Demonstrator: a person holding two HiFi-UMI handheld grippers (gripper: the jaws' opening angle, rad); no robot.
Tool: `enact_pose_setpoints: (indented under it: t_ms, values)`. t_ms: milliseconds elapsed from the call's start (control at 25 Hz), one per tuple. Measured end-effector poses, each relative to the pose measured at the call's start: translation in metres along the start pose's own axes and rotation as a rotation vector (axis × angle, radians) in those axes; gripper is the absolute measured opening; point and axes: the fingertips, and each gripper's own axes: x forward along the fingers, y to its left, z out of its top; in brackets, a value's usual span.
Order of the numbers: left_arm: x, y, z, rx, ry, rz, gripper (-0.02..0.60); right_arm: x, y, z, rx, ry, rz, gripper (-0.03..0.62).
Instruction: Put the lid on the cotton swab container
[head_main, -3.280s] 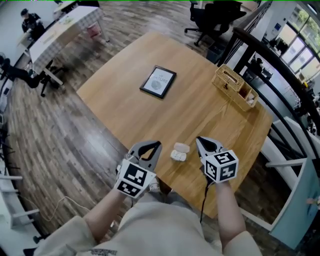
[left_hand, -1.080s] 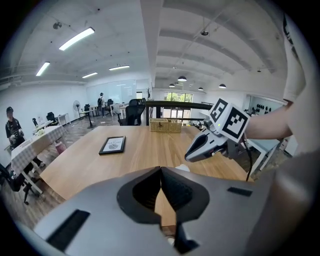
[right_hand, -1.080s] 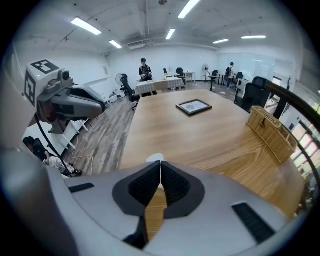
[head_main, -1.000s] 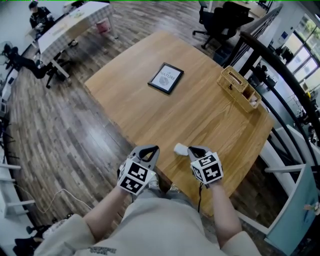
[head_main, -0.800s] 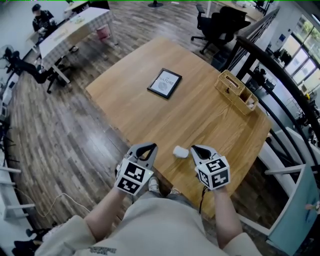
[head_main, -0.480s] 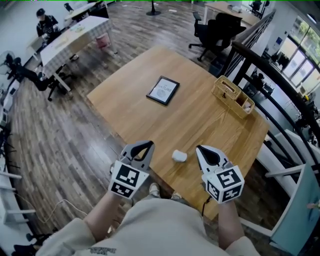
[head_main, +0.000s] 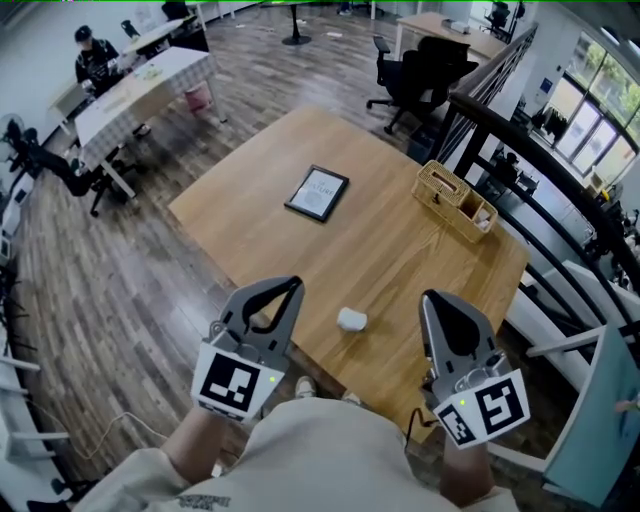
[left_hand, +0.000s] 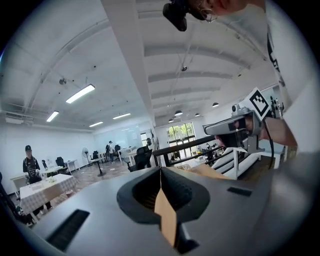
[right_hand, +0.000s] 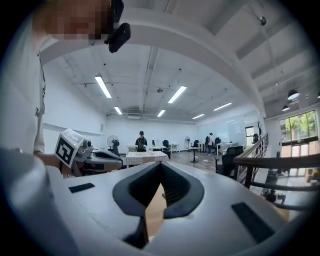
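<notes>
The small, rounded white container (head_main: 351, 320) rests on the smooth wooden table (head_main: 400, 230) near its front edge, between the two grippers and touching neither. The left gripper (head_main: 289, 285) and right gripper (head_main: 431, 298) are both clenched, tips together, grasping nothing.

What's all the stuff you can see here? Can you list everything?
table: one, light wood, middle of the head view
cotton swab container: one, white, near the table's front edge
framed picture: one, dark frame, flat on the table's far side
basket: one, tan woven, table's right edge
long table: one, checked cloth, far left
seated person: one, dark clothes, at the long table
office chairs: several, black, beyond the table
left gripper: one, grey, shut, empty
right gripper: one, grey, shut, empty
</notes>
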Motion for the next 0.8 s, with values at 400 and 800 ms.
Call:
enact_pose_setpoints:
  t_ms: [400, 800]
  values:
    - [-0.011, 0.004, 0.028, 0.008, -0.056, 0.039, 0.023, -0.014, -0.003, 0.024, -0.066, -0.034, -0.022, 0.025]
    - [-0.009, 0.007, 0.024, -0.037, -0.044, 0.040, 0.023, -0.012, -0.008, 0.013, -0.061, -0.003, -0.017, 0.025]
